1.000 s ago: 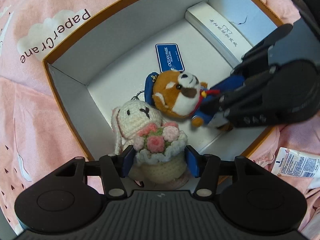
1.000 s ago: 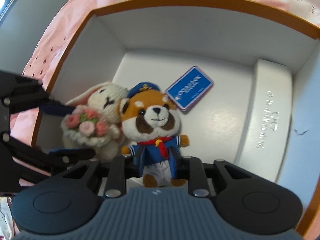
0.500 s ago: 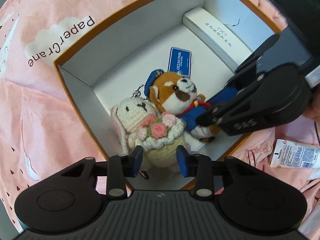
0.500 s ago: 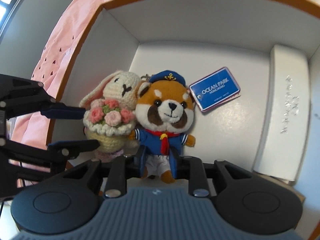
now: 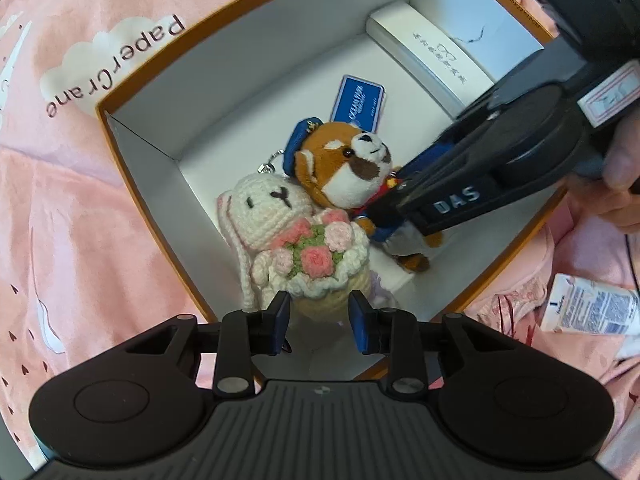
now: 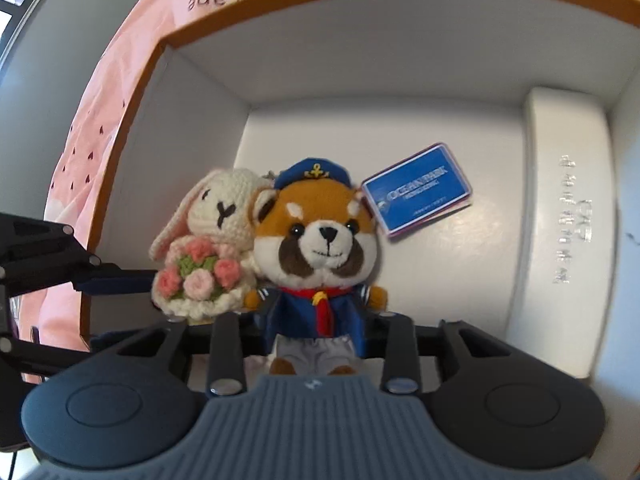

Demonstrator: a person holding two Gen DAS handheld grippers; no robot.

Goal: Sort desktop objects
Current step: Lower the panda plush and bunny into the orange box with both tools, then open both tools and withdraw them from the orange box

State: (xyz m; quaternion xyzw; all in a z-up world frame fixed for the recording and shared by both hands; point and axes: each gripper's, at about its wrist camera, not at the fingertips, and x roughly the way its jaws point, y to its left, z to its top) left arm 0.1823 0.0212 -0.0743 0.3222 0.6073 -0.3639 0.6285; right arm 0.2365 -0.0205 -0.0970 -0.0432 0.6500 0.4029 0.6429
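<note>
Left wrist view: the left gripper [image 5: 319, 317] points down into the box [image 5: 132, 196], an orange-rimmed carton with white walls that fills the middle of the frame. Its blue pads sit either side of the bunny [image 5: 296, 240], at the cream base below the bouquet. The jaws have just been closing, and the pads look pressed to the base, though the contact itself is hard to make out. The bunny stands at lower centre. Touching it to the upper right is the panda [image 5: 344, 168], a sailor-dressed plush with a blue tag [image 5: 358, 98] above its cap. A white case [image 5: 432, 60] lies along the box's upper-right wall. The right gripper [image 5: 394, 210] enters from the right edge over the panda's body, and a hand [image 5: 618, 184] shows behind it. Only this view shows the pink cloth [image 5: 60, 200] around the box, its printed lettering at upper left, and a small packet [image 5: 590, 310] on the cloth at right.

Right wrist view: the panda [image 6: 320, 240] faces the camera at centre, its jacket between the right gripper's [image 6: 316, 328] fingers. Those jaws have just been opening, with the panda between them; I cannot tell whether the pads still press it. The bunny [image 6: 208, 248] leans against the panda's left side. The left gripper's fingers [image 6: 112, 276] reach in from the left edge to the bouquet. The tag [image 6: 418, 196] lies flat at the panda's upper right, and the case [image 6: 564, 220] stands along the right wall.
</note>
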